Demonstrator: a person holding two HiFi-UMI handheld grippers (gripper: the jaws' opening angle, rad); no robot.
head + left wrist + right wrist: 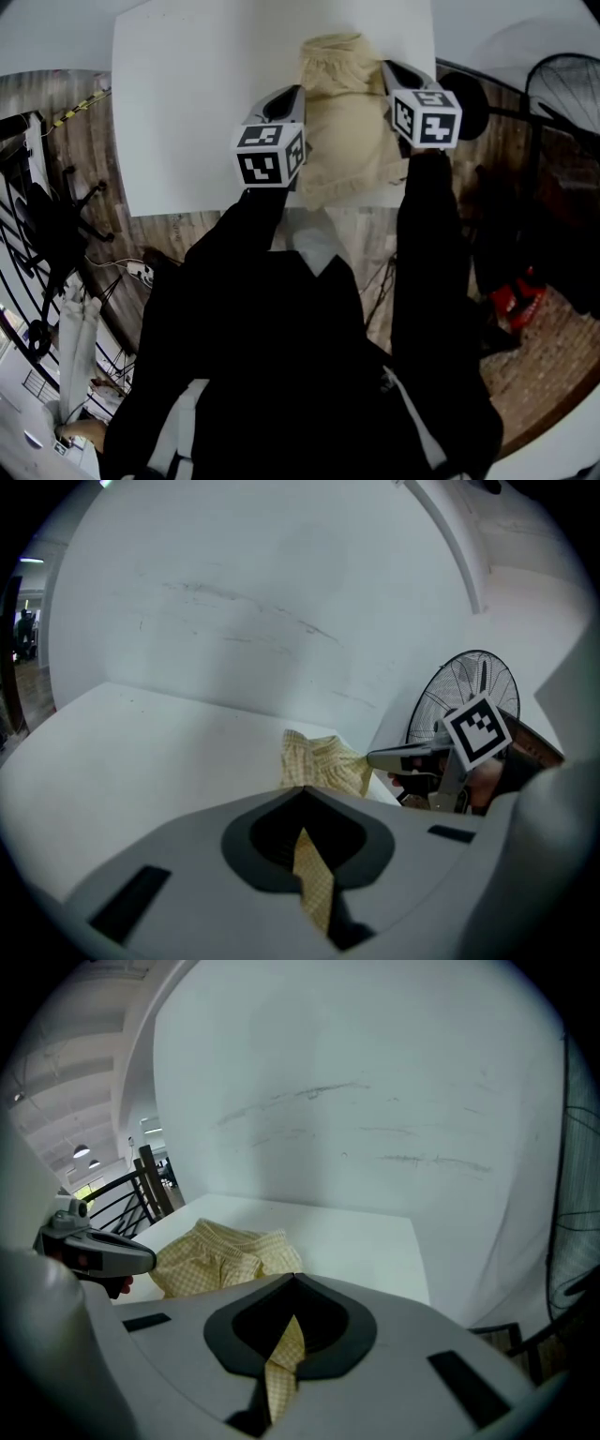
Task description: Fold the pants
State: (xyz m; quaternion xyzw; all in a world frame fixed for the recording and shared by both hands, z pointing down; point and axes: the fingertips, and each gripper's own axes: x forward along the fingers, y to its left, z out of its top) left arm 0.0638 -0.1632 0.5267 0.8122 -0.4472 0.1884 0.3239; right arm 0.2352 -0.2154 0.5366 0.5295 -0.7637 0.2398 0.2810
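Observation:
Pale yellow checked pants (345,127) lie on the white table (187,112), waistband at the far end. Both grippers hold the near end, lifted off the table top. My left gripper (287,97) is shut on the pants at their left side; a strip of checked cloth (313,878) runs between its jaws. At the right side my right gripper (395,72) is shut too, with a cloth strip (281,1365) pinched between its jaws. The rest of the pants (225,1252) stays bunched on the table ahead. In the left gripper view the right gripper (412,758) shows beside the pants (323,761).
A white wall rises behind the table. A black standing fan (562,94) is at the right of the table. A black railing (28,234) and cables are at the left, and a red object (516,300) lies on the floor at the right.

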